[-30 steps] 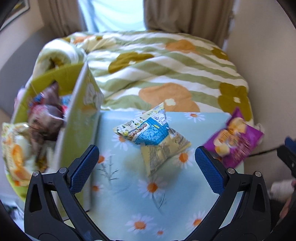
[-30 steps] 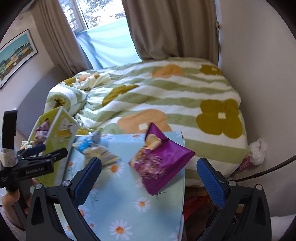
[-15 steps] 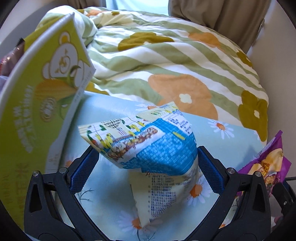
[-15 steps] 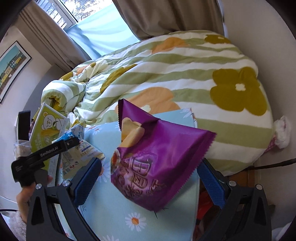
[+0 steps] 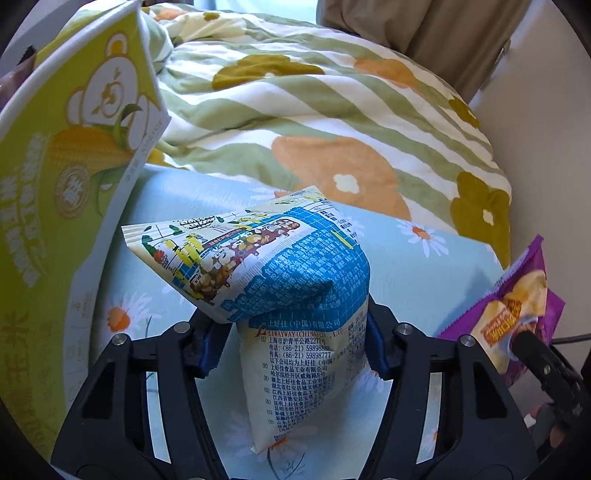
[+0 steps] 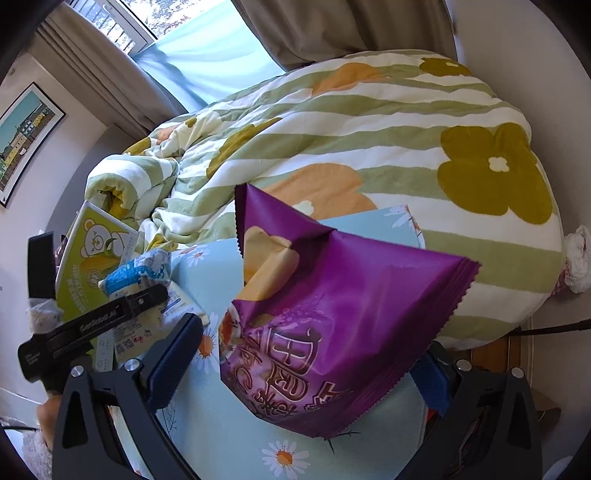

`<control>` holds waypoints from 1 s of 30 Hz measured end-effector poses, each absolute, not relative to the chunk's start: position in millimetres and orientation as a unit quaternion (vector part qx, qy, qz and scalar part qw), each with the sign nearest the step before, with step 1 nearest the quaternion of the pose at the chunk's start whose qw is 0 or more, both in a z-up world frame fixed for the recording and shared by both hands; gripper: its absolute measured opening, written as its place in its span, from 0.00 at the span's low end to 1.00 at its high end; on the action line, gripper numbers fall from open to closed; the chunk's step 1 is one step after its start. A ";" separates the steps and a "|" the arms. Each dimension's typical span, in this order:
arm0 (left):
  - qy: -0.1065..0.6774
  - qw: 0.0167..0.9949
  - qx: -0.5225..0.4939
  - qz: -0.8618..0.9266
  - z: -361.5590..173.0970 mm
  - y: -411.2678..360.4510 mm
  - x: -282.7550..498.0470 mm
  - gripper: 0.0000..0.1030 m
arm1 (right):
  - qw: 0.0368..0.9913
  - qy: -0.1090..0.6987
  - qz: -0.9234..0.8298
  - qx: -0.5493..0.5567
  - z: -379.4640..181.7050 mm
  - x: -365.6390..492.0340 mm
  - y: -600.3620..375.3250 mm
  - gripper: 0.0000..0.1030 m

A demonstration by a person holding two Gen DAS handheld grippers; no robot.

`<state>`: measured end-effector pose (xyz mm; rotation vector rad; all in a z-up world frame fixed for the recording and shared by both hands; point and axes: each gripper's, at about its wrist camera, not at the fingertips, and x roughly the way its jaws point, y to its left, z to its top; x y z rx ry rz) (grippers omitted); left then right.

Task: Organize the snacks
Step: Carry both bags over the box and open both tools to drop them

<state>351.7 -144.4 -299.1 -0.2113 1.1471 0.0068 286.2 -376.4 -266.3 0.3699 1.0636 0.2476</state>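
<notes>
Floral striped duvet rumpled on bed; framed picture on wall; curtains.

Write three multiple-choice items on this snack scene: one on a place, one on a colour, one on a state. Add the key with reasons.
1. Where does the green bear-print box stand relative to the blue-and-cream snack bag in the left wrist view?
A. left of it
B. right of it
C. under it

2. What colour is the snack bag at the right claw?
A. red
B. purple
C. silver

3. How does the left claw stand?
A. wide open, clear of the bag
B. closed on the blue-and-cream bag
C. closed on nothing

Key: 1 A, the box fills the left edge. 2 B, its foil is purple. 3 B, both pads press the bag's sides, having just been closing.
</notes>
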 end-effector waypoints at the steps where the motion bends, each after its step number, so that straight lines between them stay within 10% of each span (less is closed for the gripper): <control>1: 0.543 0.834 -0.096 -0.001 -297.7 -144.7 347.2 0.55 | 0.838 0.504 0.116 0.177 -267.5 286.5 -375.5 1.00; 7: 0.539 0.839 -0.073 -0.012 -283.6 -145.2 323.0 0.55 | 0.835 0.507 0.115 0.182 -274.0 286.4 -372.0 0.94; 15: 0.531 0.846 -0.043 -0.030 -263.5 -152.3 297.8 0.55 | 0.836 0.504 0.117 0.184 -274.1 279.9 -369.3 0.62; 30: 0.451 0.891 -0.043 -0.031 -136.7 -102.1 251.8 0.55 | 0.866 0.456 0.153 0.136 -170.5 249.2 -317.3 0.61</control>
